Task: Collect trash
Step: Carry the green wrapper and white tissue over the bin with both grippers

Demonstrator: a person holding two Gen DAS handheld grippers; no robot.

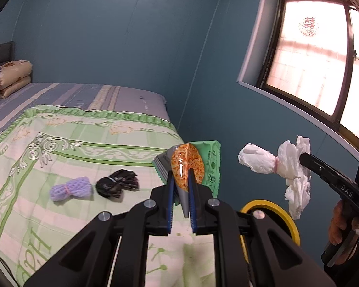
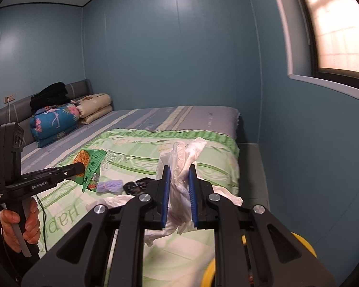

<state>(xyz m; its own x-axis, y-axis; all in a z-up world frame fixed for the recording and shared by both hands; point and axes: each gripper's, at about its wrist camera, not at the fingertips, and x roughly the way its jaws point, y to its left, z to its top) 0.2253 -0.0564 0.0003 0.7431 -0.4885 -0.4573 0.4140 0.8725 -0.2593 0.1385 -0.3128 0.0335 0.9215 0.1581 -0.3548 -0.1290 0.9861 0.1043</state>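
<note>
My left gripper (image 1: 180, 175) is shut on a green and orange snack wrapper (image 1: 196, 165), held above the bed's near corner; the wrapper also shows in the right wrist view (image 2: 91, 165). My right gripper (image 2: 179, 169) is shut on a white tissue bundle (image 2: 182, 160) tied with a band, held in the air beside the bed; it shows in the left wrist view (image 1: 272, 161). A purple foam net (image 1: 70, 189) and a crumpled black wrapper (image 1: 117, 183) lie on the green quilt (image 1: 59, 148).
A yellow-rimmed bin (image 1: 270, 212) stands below the grippers next to the bed; its rim also shows in the right wrist view (image 2: 301, 248). Folded blankets (image 2: 67, 119) lie at the headboard. A blue wall and a window (image 1: 318, 55) are to the right.
</note>
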